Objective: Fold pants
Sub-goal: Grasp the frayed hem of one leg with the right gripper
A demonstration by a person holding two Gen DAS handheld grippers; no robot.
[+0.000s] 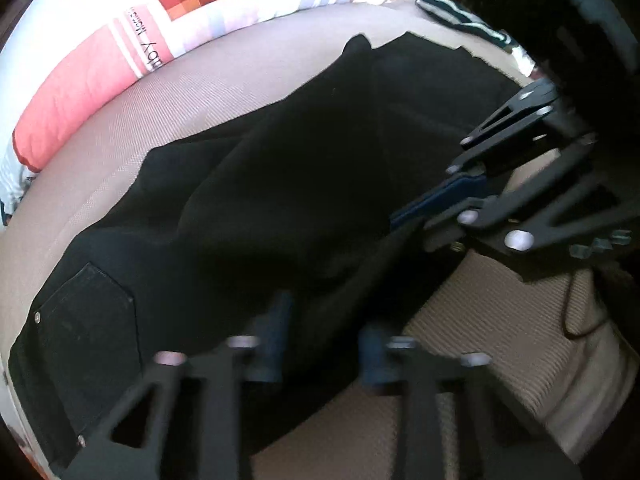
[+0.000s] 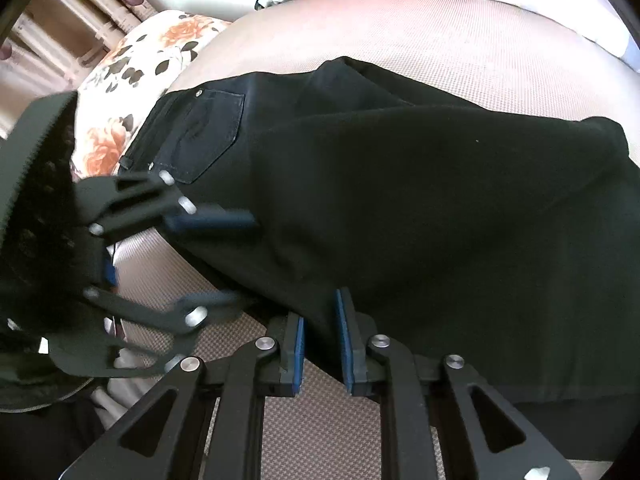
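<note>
Black pants (image 1: 280,200) lie across a beige woven bed surface (image 1: 208,92), back pocket (image 1: 88,312) at lower left. In the left wrist view my left gripper (image 1: 320,344) is open and blurred, its blue-padded fingers over the pants' near edge. My right gripper (image 1: 436,208) shows at right, its pads close on the fabric edge. In the right wrist view the pants (image 2: 400,184) fill the middle, and my right gripper (image 2: 322,340) has its blue pads a narrow gap apart with the pants' near edge between them. The left gripper (image 2: 212,256) shows open at left.
A pink and white patterned pillow (image 1: 120,52) lies at the far edge. A striped dark garment (image 1: 460,12) is at the back right. A floral cushion (image 2: 132,92) sits by the pants' waistband. Wooden slats (image 2: 80,12) stand at far left.
</note>
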